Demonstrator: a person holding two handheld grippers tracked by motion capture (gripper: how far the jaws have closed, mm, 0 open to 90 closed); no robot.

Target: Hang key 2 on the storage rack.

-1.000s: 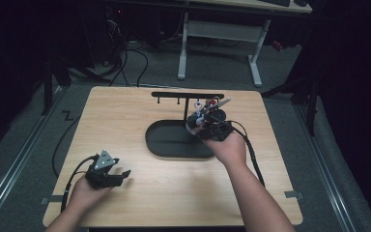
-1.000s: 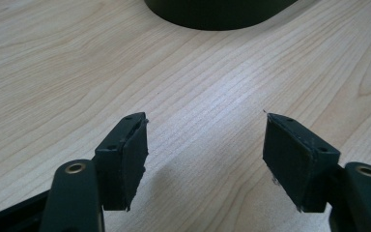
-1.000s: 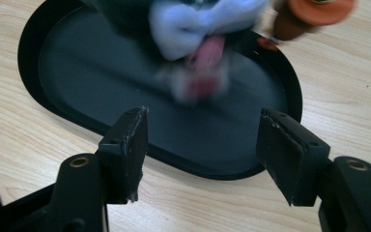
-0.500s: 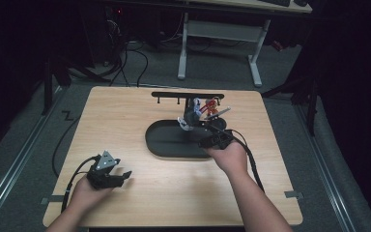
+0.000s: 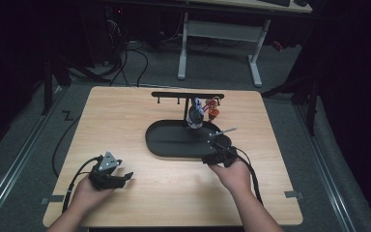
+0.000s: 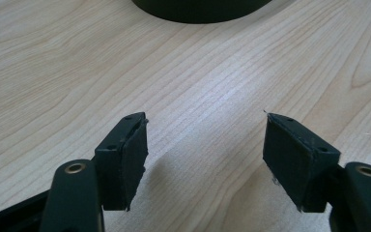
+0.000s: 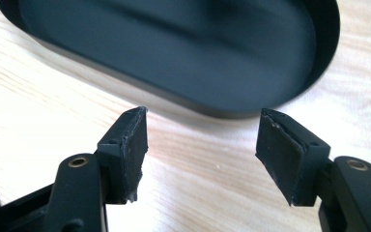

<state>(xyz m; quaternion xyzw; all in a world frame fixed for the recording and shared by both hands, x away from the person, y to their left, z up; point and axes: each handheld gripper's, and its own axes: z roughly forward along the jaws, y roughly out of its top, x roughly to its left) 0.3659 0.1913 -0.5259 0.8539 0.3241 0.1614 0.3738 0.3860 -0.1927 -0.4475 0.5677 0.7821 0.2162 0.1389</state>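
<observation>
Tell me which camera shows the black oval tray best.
The high view: the whole black oval tray shows there, with its T-shaped stand. The right gripper view gives a close, blurred look at one end, the left gripper view just an edge.

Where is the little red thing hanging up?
In the high view, the little red thing hangs from the right end of the black rack at the table's far side, beside a grey hanging thing, above the black oval tray.

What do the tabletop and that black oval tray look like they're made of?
The tabletop looks like light wood or wood-look laminate, matte, with visible grain lines. The oval tray is black with a soft sheen and a thin raised rim, likely painted metal or plastic; the look leaves that open.
</observation>
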